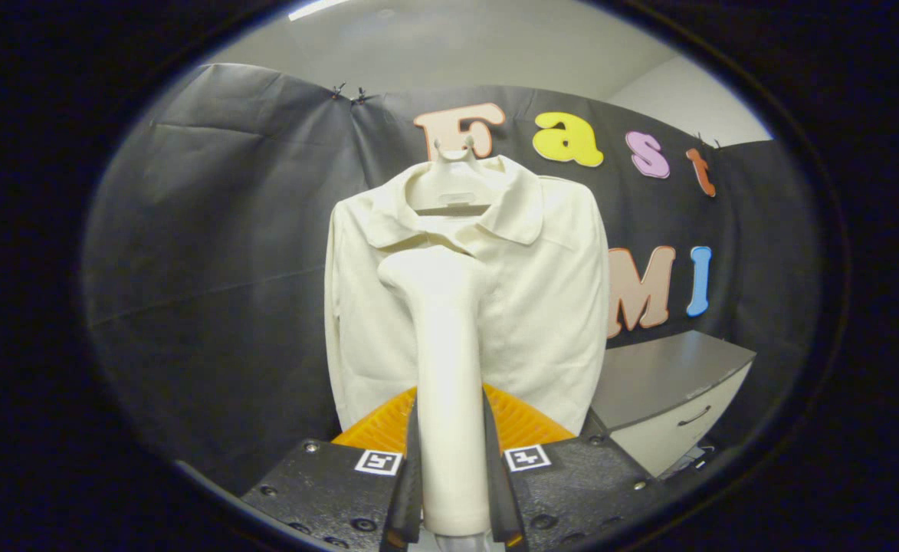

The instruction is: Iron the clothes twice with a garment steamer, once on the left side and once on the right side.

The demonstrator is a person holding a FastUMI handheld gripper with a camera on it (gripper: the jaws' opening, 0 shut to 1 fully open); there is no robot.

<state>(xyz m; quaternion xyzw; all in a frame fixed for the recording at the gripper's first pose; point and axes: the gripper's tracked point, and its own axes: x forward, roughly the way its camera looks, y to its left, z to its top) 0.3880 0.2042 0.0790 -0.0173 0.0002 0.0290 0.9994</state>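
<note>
You have the steamer (449, 383) clamped by its handle between the two fingers of the tongs (453, 491) at the bottom centre of the frame; the fingers are closed in on either side of the handle and appear to press on it, with no gap showing. The handle runs straight up the middle of the picture, and the wider head at its top sits in the centre, in front of the shirt's chest just under the collar. Holding it upright like this, I judge, lets you sweep the head down the cloth in even strokes. The shirt (541, 307) hangs on a hanger (453, 180) against the booth wall in the upper middle of the frame, so it falls flat and faces you, directly beyond the fingers. Whether the head touches the cloth or stands just off it I cannot tell. A grey cabinet (671, 383) stands at the lower right, beside the shirt's hem.
</note>
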